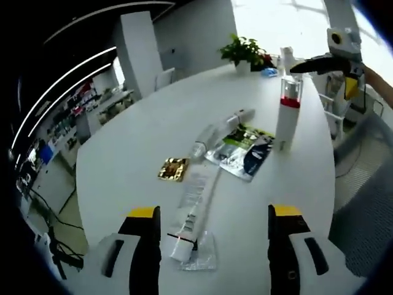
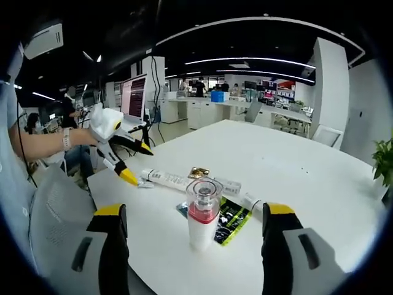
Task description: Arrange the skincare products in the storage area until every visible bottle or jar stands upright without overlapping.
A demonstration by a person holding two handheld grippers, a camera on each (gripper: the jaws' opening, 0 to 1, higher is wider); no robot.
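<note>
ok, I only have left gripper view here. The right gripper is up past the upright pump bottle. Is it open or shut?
Observer: Open. In the right gripper view the right gripper has its jaws wide apart, and the pump bottle stands ahead between them, untouched.
Operator: and from that side, where is my left one relative to the long tube?
Observer: The left gripper is open and tilted down, above the table. Its lower yellow tip is close to the near end of the long tube. I cannot tell whether they touch.
</note>
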